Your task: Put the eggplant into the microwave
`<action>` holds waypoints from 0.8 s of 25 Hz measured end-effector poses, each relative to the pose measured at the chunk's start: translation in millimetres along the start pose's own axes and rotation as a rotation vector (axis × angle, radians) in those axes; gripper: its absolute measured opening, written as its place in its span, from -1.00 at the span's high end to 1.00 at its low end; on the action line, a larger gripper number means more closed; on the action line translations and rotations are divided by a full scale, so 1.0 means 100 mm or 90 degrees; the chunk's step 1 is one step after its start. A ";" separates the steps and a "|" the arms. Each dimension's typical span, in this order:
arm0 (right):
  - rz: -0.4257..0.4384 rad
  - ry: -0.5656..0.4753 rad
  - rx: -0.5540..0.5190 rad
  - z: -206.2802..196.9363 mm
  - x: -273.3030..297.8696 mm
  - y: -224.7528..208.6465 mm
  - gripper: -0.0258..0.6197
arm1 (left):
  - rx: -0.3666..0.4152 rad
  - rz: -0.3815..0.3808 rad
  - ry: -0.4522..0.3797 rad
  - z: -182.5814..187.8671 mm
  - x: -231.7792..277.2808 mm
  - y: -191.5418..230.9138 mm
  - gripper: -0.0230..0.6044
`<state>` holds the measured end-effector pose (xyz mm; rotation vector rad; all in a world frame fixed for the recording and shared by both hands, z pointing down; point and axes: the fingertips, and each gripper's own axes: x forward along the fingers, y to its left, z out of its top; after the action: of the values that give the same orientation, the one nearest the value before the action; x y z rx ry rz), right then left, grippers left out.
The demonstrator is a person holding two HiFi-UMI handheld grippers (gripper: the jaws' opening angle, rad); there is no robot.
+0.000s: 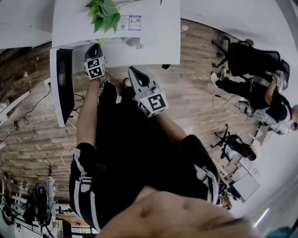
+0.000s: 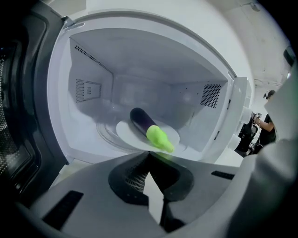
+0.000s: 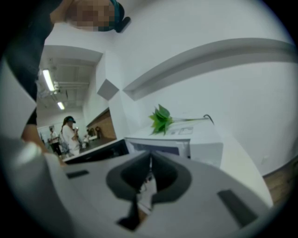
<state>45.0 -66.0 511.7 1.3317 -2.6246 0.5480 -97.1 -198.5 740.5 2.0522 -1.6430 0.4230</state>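
The eggplant (image 2: pixel 144 123), dark purple with a bright green stem, lies on the white turntable plate (image 2: pixel 125 134) inside the white microwave (image 2: pixel 93 88). The microwave's dark door (image 2: pixel 18 116) stands swung open at the left. My left gripper (image 2: pixel 149 154) is shut and empty just outside the opening, a short way in front of the eggplant. In the head view the left gripper (image 1: pixel 96 47) points at the microwave (image 1: pixel 139 42), next to its open door (image 1: pixel 64 83). My right gripper (image 1: pixel 135 72) is shut and empty, held lower and to the right; the right gripper (image 3: pixel 150 157) faces the microwave (image 3: pixel 200 142) from a distance.
A green plant (image 1: pixel 104 14) lies on top of the microwave. A seated person (image 1: pixel 260 93) and an office chair (image 1: pixel 242 56) are at the right on the wooden floor. Cables (image 1: pixel 28 111) trail at the left. Another person (image 3: pixel 70 135) stands far off.
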 end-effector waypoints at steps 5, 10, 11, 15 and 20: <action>-0.004 -0.001 0.000 0.00 -0.02 -0.02 0.82 | -0.005 0.000 0.004 0.03 0.04 0.00 0.83; -0.006 -0.001 0.002 -0.01 -0.02 -0.04 0.82 | -0.011 0.003 0.008 0.03 0.03 0.00 0.83; -0.005 -0.002 0.002 -0.01 -0.02 -0.04 0.82 | -0.012 0.004 0.008 0.03 0.03 0.00 0.83; -0.002 -0.003 0.003 -0.02 -0.01 -0.02 0.82 | -0.003 0.001 0.007 0.01 -0.01 -0.03 0.83; 0.002 -0.001 0.000 -0.03 0.00 0.01 0.82 | -0.001 -0.005 -0.002 0.02 -0.04 -0.07 0.83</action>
<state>44.2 -63.9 514.1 1.3296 -2.6276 0.5487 -91.4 -195.6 735.4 2.0587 -1.6361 0.4162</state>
